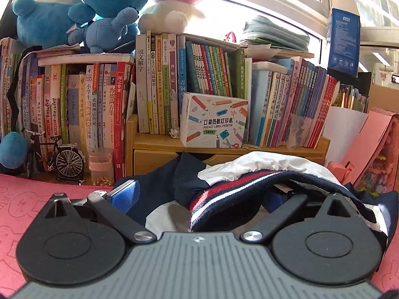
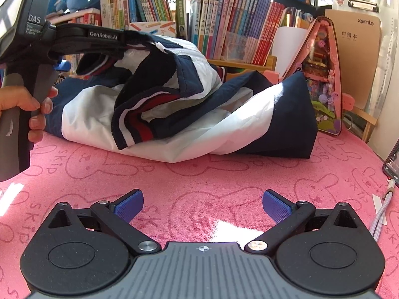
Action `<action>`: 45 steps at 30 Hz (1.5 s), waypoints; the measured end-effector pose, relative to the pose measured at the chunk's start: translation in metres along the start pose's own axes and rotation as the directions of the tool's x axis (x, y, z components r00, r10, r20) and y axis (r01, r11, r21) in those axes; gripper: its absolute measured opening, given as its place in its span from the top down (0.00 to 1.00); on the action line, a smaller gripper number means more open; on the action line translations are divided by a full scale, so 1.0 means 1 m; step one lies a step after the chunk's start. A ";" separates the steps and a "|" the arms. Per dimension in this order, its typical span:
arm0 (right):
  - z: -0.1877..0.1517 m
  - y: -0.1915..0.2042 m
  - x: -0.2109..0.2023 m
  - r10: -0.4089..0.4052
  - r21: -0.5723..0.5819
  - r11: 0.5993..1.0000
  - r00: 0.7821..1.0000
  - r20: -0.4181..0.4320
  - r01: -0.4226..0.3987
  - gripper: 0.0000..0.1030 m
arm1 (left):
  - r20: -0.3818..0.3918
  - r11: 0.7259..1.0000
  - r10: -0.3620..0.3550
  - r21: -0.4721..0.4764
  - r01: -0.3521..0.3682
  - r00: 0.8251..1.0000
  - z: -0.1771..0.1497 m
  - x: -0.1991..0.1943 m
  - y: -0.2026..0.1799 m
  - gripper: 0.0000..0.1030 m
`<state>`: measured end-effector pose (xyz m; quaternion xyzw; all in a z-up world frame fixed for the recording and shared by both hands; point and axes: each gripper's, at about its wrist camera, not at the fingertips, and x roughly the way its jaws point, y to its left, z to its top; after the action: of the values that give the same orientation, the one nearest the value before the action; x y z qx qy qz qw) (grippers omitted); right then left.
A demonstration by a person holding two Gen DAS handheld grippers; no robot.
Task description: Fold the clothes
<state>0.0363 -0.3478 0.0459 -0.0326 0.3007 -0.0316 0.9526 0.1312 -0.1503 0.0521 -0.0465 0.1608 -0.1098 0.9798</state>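
Because the jacket (image 2: 174, 104) is soft and floppy, we think it will sag and slide wherever we do not hold it. It looks light, with a smooth white part that may be slippery and a thick striped knit band (image 2: 132, 127) that should be easier to pinch. The jacket lies in a loose heap on the pink surface (image 2: 199, 182), just in front of the bookshelf (image 2: 239, 25).

Our left hand-held gripper (image 2: 139, 41) is up at the top of the jacket, on the side away from the pink toy house (image 2: 321, 74). Dark cloth is draped over its front. In the left wrist view we see one blue pad (image 1: 124, 194) beside the cloth, but the other finger is hidden under the band, so we cannot tell if it is pinching the jacket or only touching it. A hand (image 2: 27, 109) holds its handle.

Our right hand-held gripper (image 2: 203, 205) waits low over the pink surface, near the jacket but not touching it. Its two blue pads (image 2: 129, 205) are wide apart and hold nothing.

We think the best places to grab are the striped band or the dark blue edge nearest the toy house.

Behind the jacket a small clear cup (image 1: 101, 167) holds little yellow beads. A white printer box (image 1: 214, 122) stands shut on the shelf, so we cannot see inside.
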 end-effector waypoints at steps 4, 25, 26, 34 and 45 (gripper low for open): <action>0.000 0.002 -0.001 -0.007 -0.011 1.000 1.000 0.007 0.007 0.00 | -0.048 0.998 -0.010 0.069 0.014 0.999 -0.003 0.006 0.004 0.02; 0.013 -0.024 -0.022 0.073 0.054 0.994 0.963 0.260 -0.090 0.00 | 0.070 0.856 -0.009 0.517 -0.029 0.997 -0.048 -0.038 -0.013 0.00; 0.020 -0.023 -0.017 0.048 0.037 0.998 0.966 0.253 -0.060 0.00 | 0.064 0.860 -0.012 0.510 -0.023 0.998 -0.047 -0.038 -0.011 0.00; 0.069 -0.020 0.026 0.034 -0.036 0.999 0.975 0.222 -0.026 0.15 | 0.045 0.862 0.024 0.505 -0.044 0.999 -0.052 -0.035 0.000 0.00; 0.088 -0.045 0.025 0.098 0.109 0.986 0.965 0.244 -0.128 0.34 | 0.052 0.904 0.041 0.423 -0.059 0.998 -0.042 -0.017 0.003 0.00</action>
<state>0.1056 -0.3907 0.1069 0.0401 0.1832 0.0085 0.9822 0.1028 -0.1455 0.0170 0.1693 0.1136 -0.1158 0.9721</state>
